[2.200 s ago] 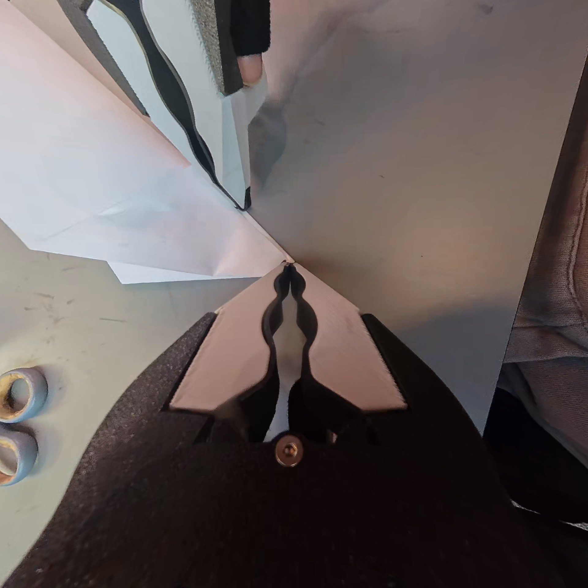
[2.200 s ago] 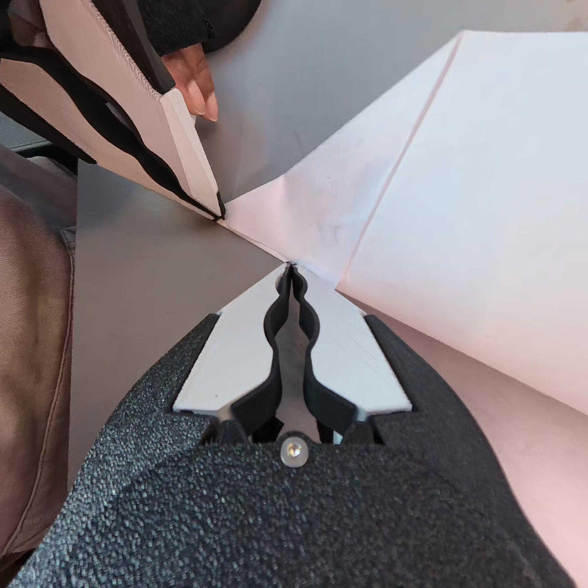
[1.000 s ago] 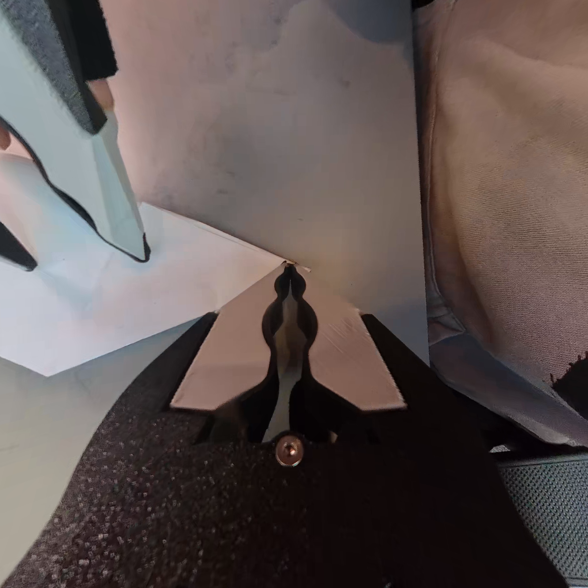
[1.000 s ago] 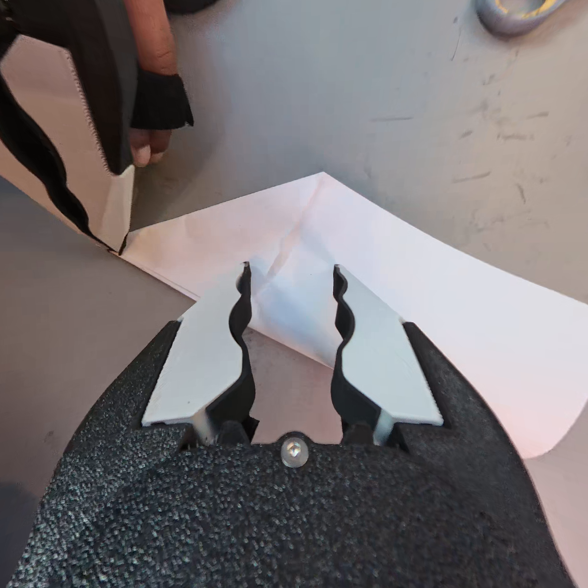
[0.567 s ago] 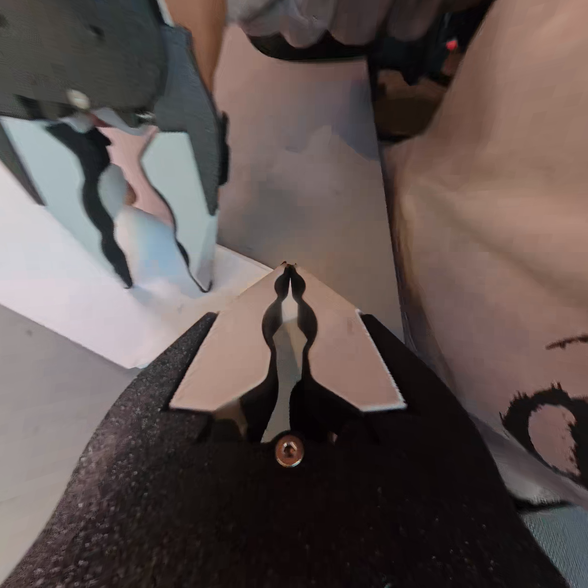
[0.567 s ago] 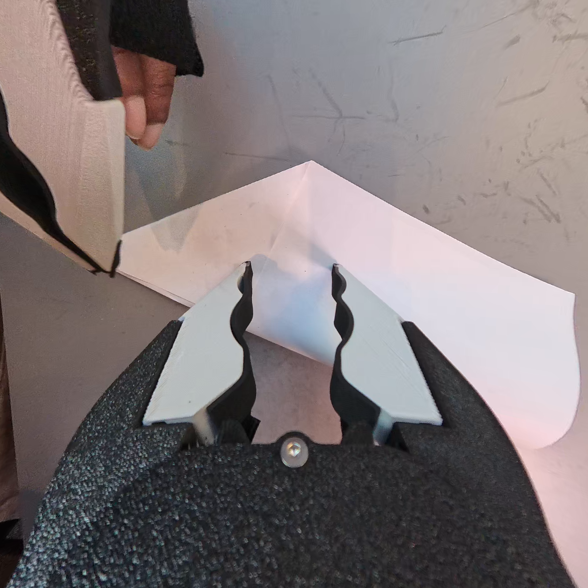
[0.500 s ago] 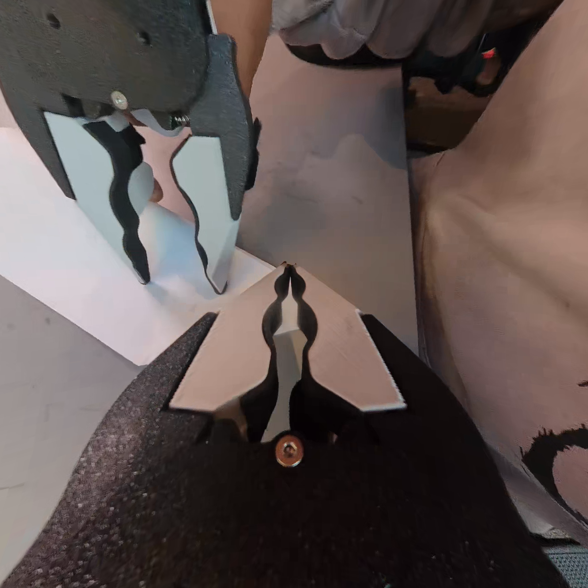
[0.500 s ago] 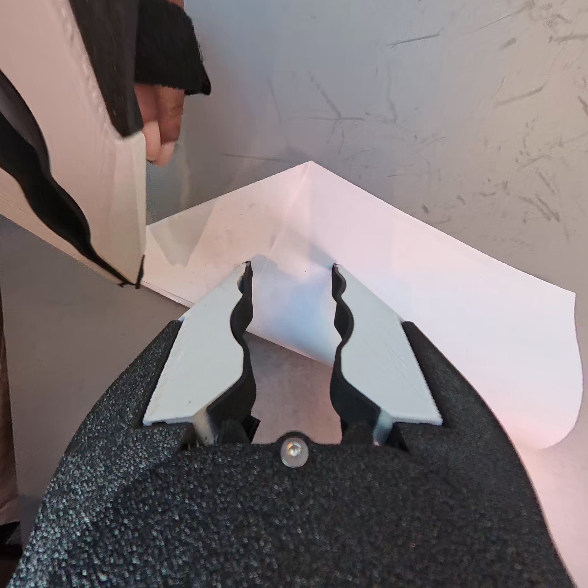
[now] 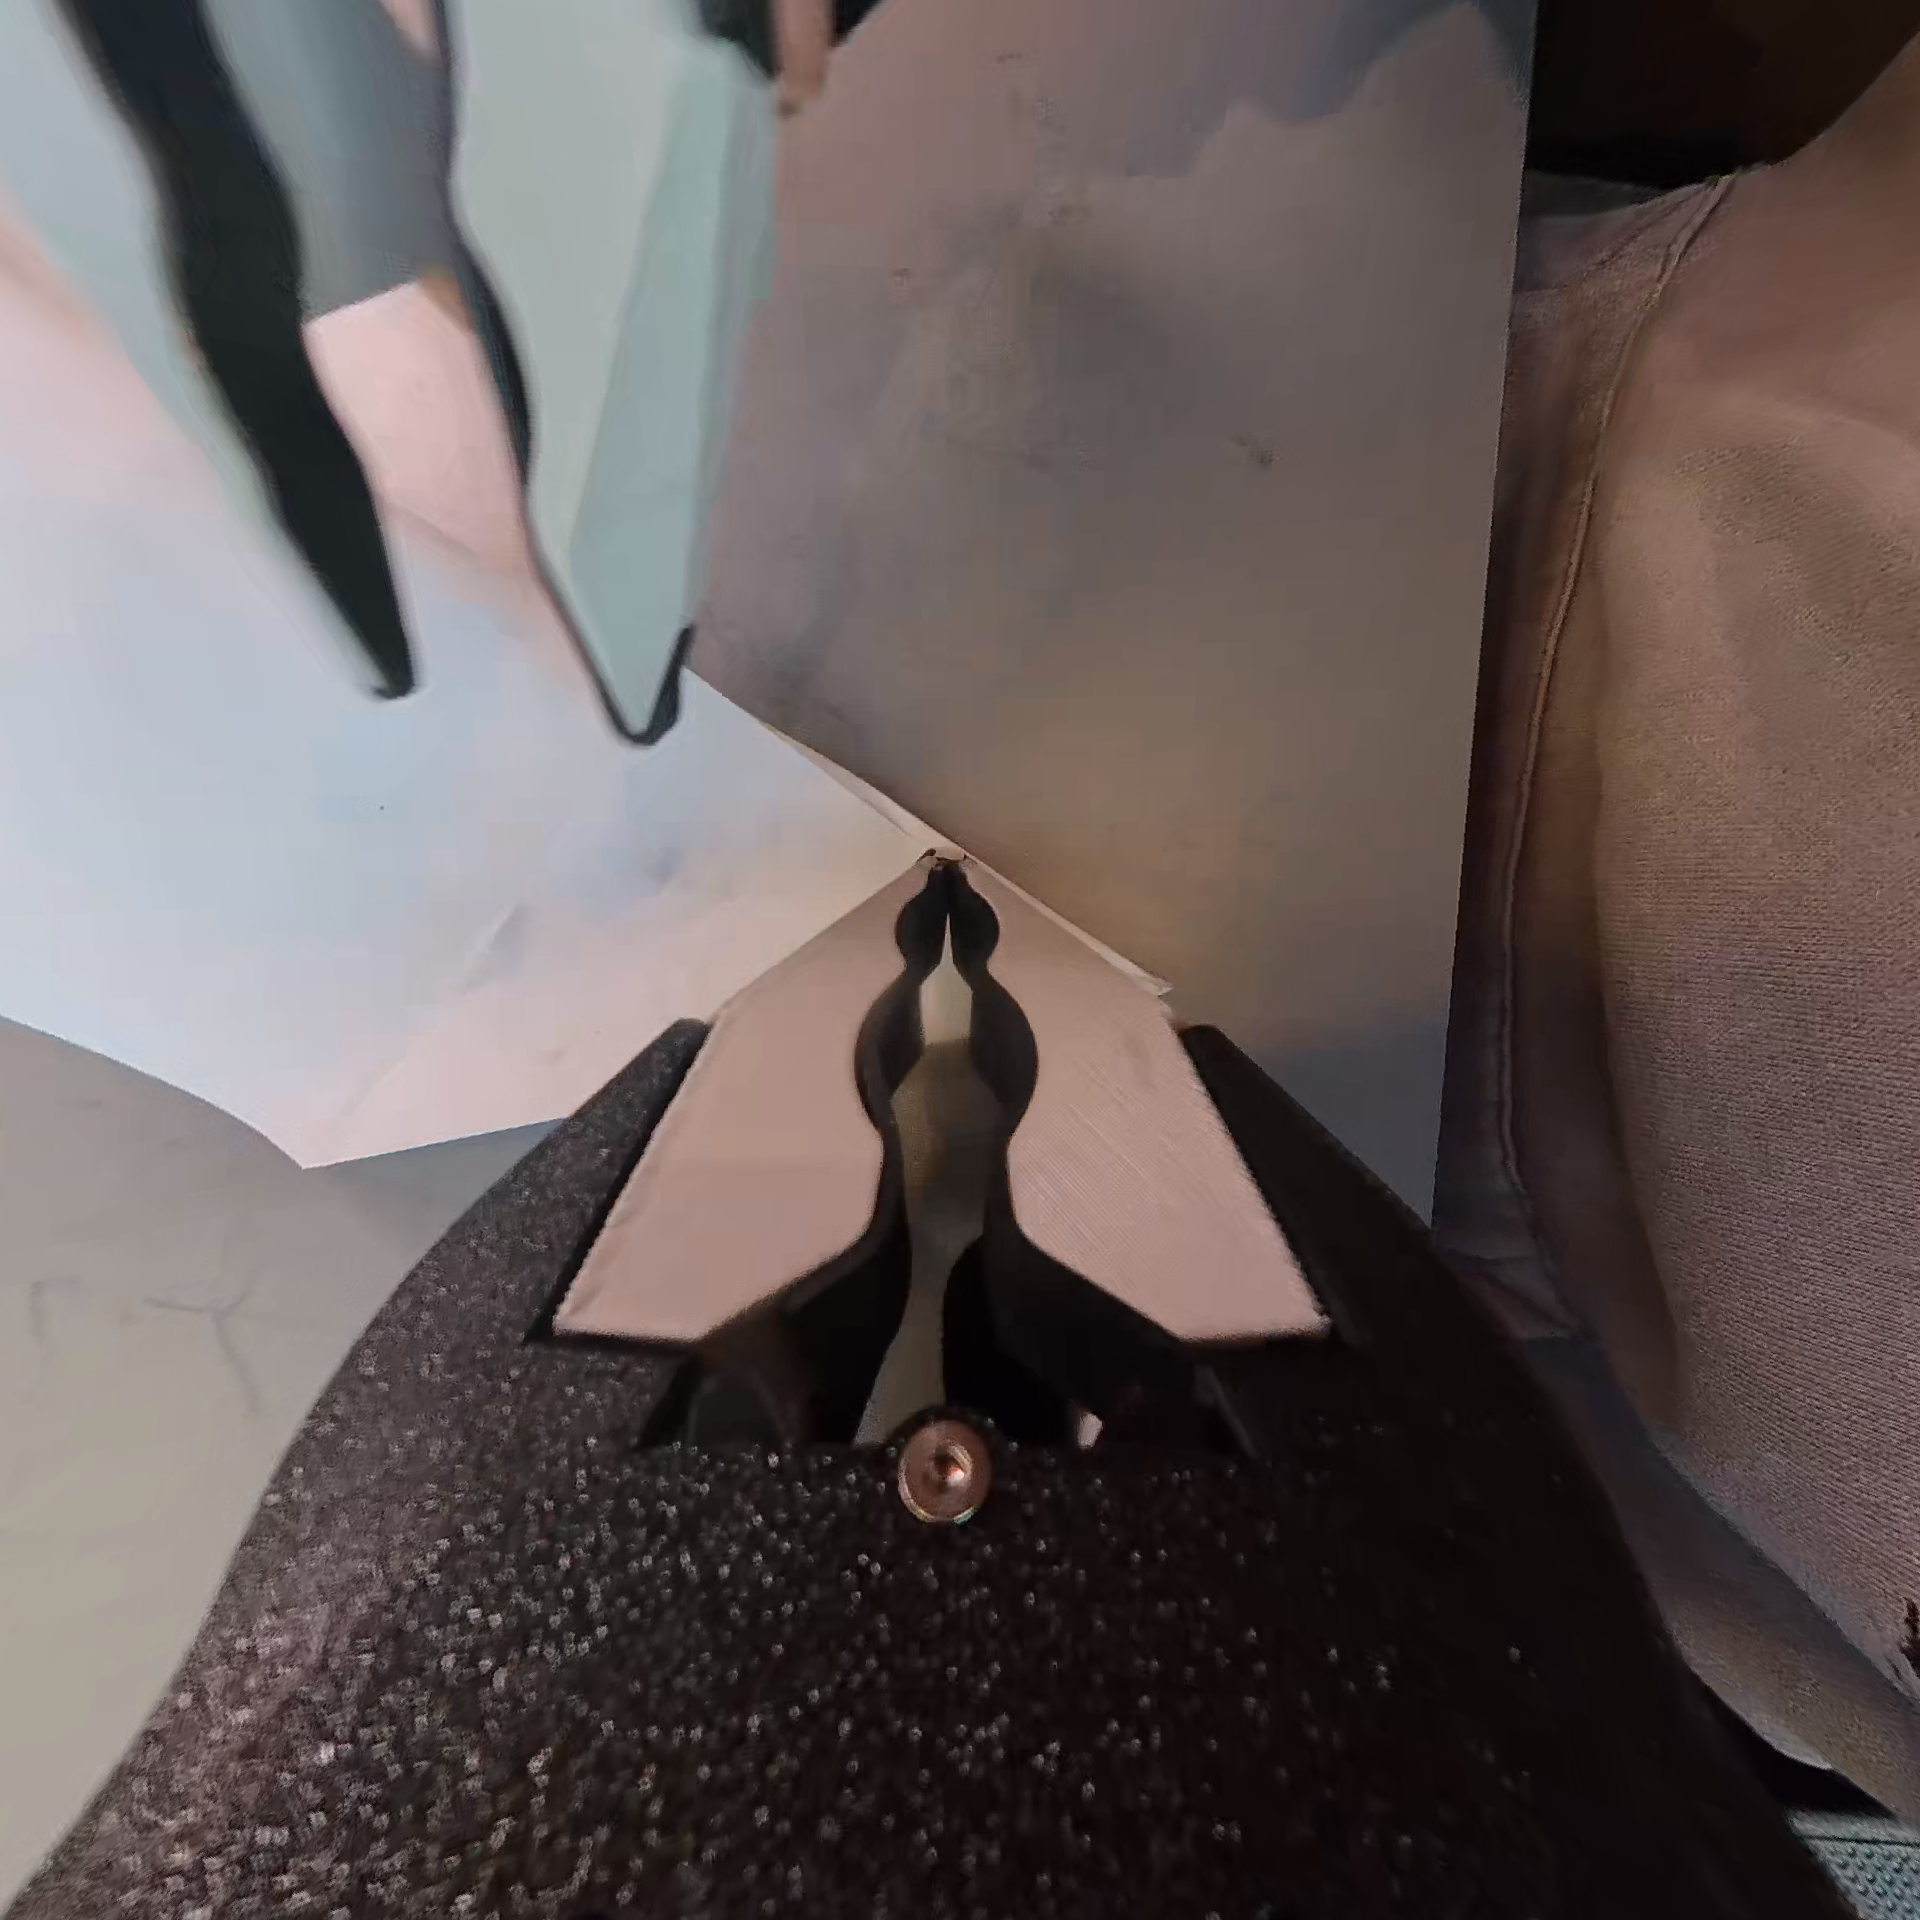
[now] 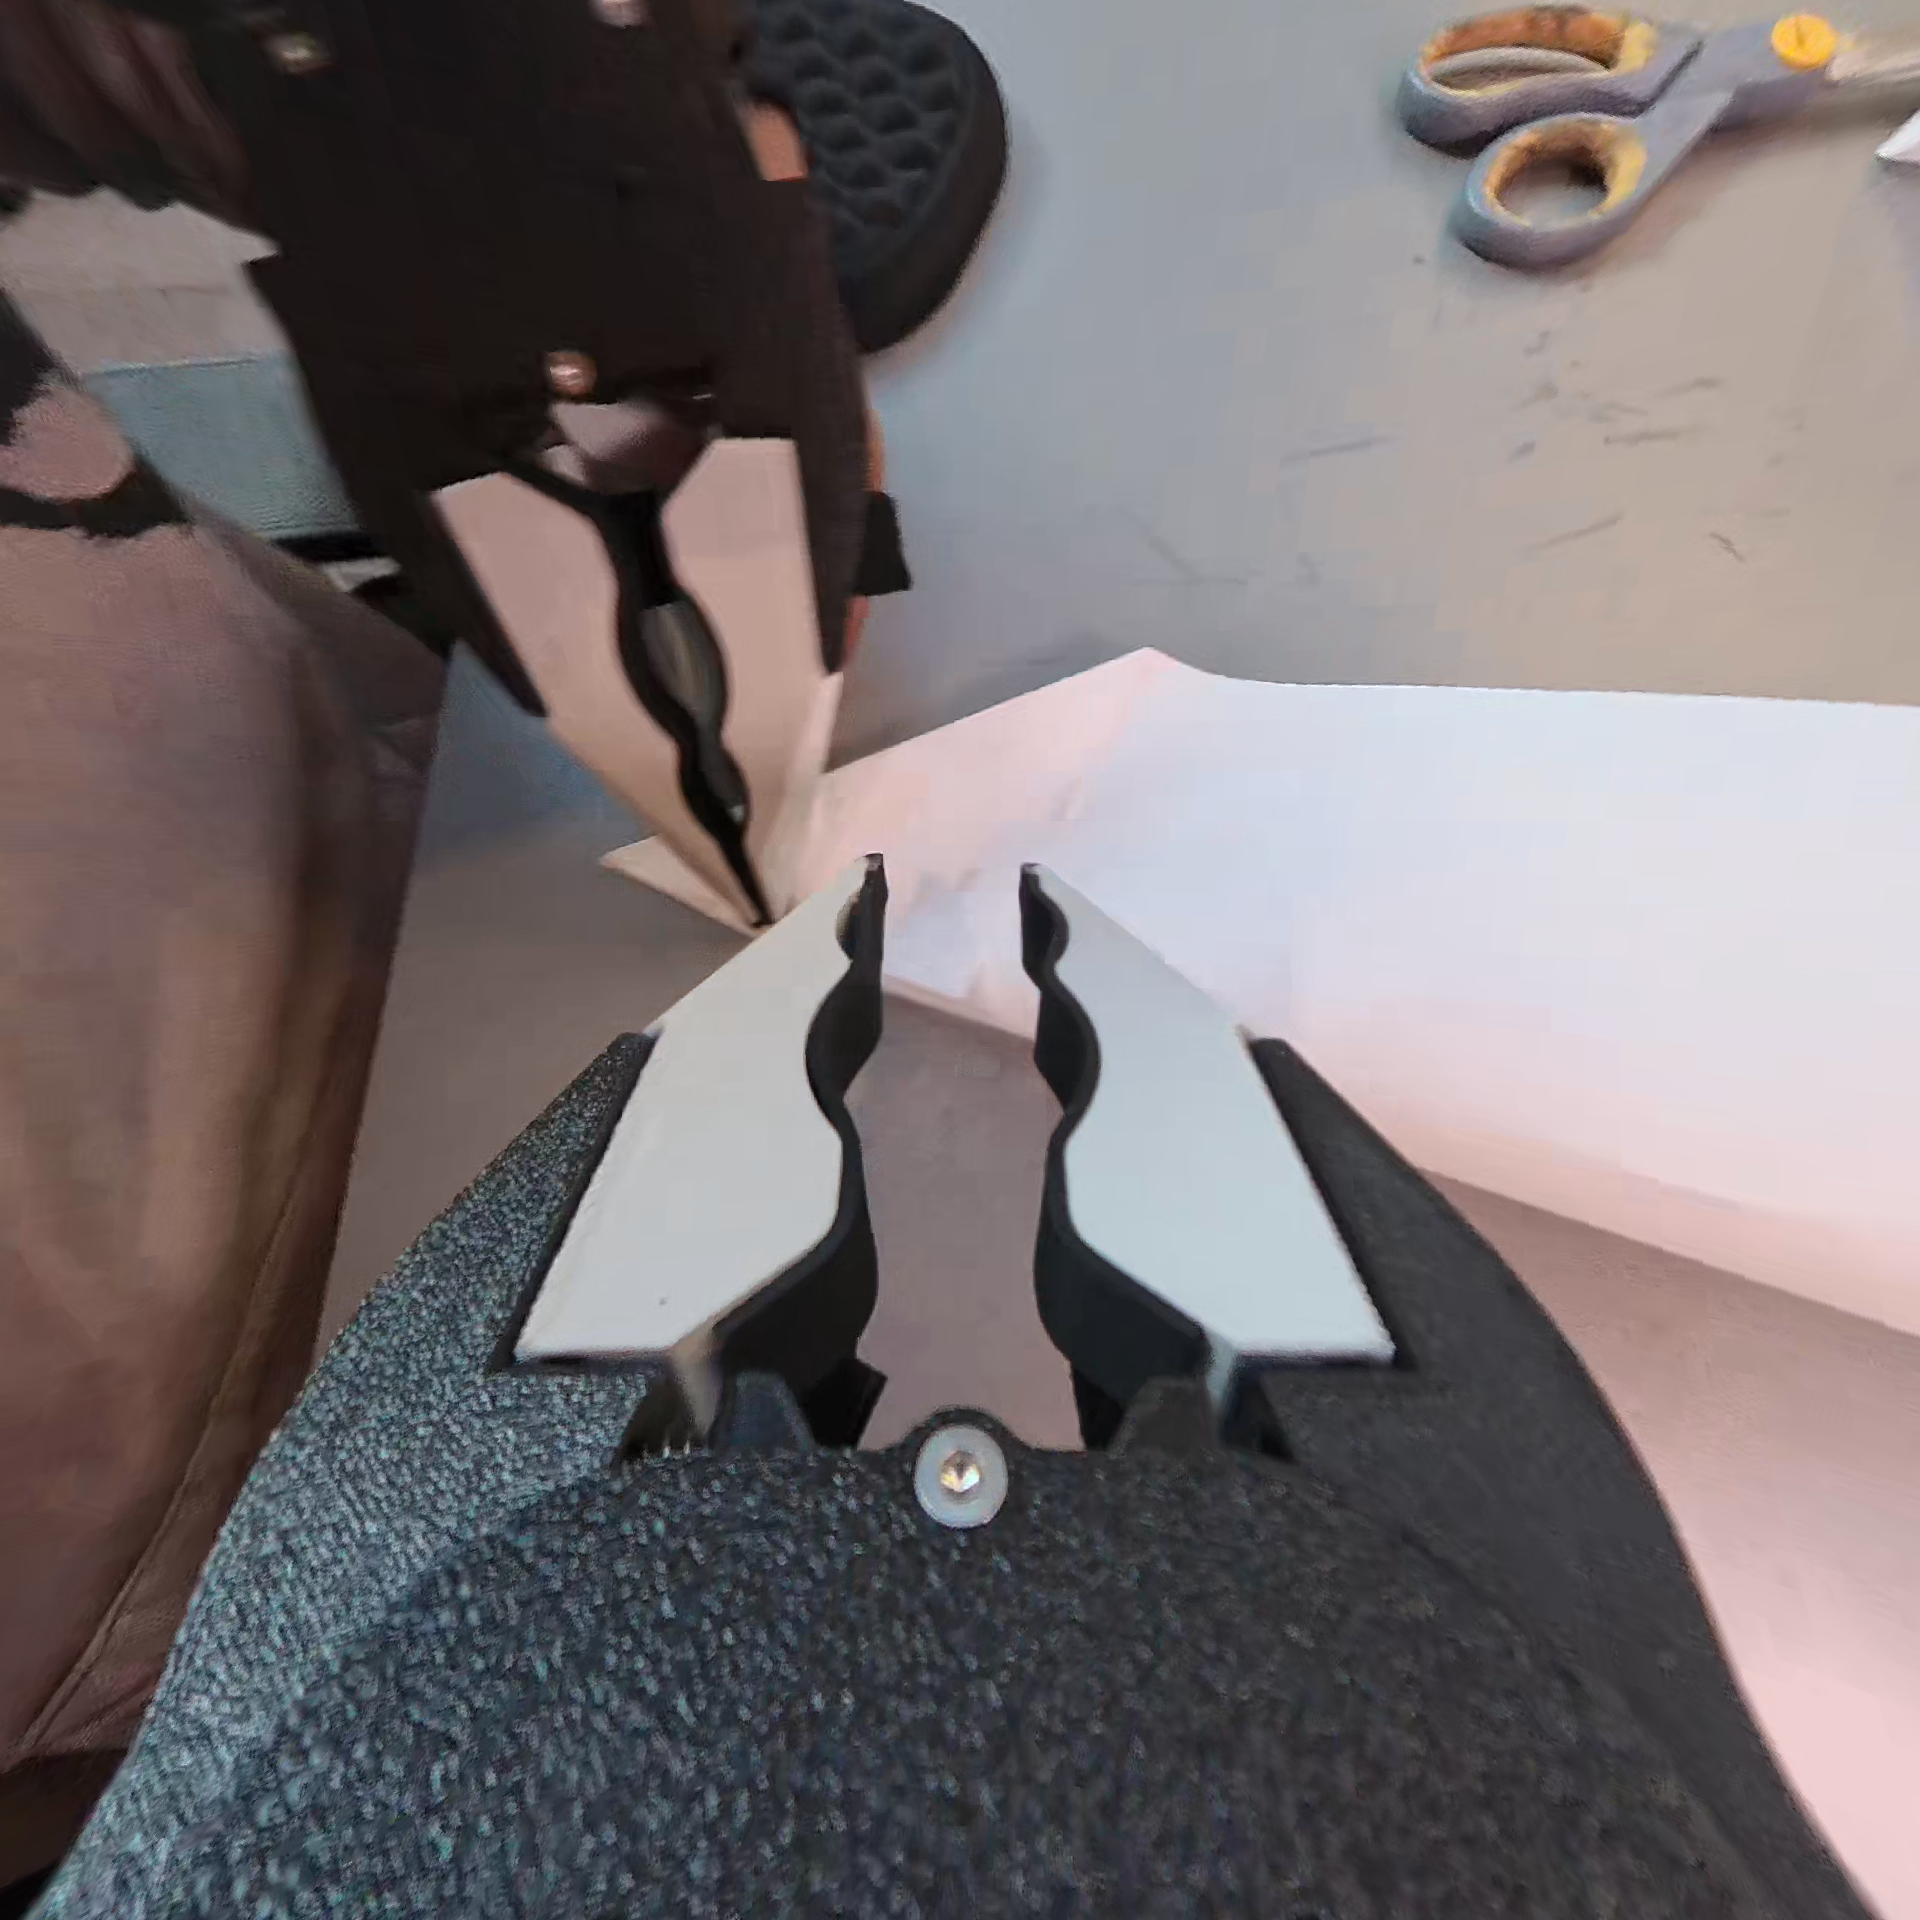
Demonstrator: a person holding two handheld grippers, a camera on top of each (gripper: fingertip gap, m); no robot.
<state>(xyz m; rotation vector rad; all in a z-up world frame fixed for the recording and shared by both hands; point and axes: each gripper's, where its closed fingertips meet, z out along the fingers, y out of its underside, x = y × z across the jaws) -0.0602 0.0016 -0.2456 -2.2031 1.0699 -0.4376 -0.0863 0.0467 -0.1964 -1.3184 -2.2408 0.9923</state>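
A white sheet of paper (image 9: pixel 312 883) lies on the grey table (image 9: pixel 1091 416), with one part lifted. My left gripper (image 9: pixel 945 868) is shut on the paper's near edge, and paper shows between its jaws. It also shows in the right wrist view (image 10: pixel 750 906), pinching the paper's corner (image 10: pixel 665 868). My right gripper (image 10: pixel 954 873) is open and empty, with a narrow gap between its jaws. It sits just over the paper's (image 10: pixel 1351 883) near edge, close beside the left gripper. In the left wrist view it (image 9: pixel 520 707) hovers blurred above the sheet.
Grey-handled scissors (image 10: pixel 1558 125) lie at the far right of the table. A black round mesh object (image 10: pixel 894 156) sits behind the left gripper. A person's light clothing (image 9: pixel 1662 727) lies past the table's near edge (image 10: pixel 187 831). Tip to tip, the grippers are about 7 cm apart. It is some 20 cm from my left tips to the black round mesh object (image 10: pixel 894 156).
My right gripper let go of the paper and opened. Its jaws have since narrowed, and it has moved close to the left gripper. The left gripper has stayed shut on the paper.
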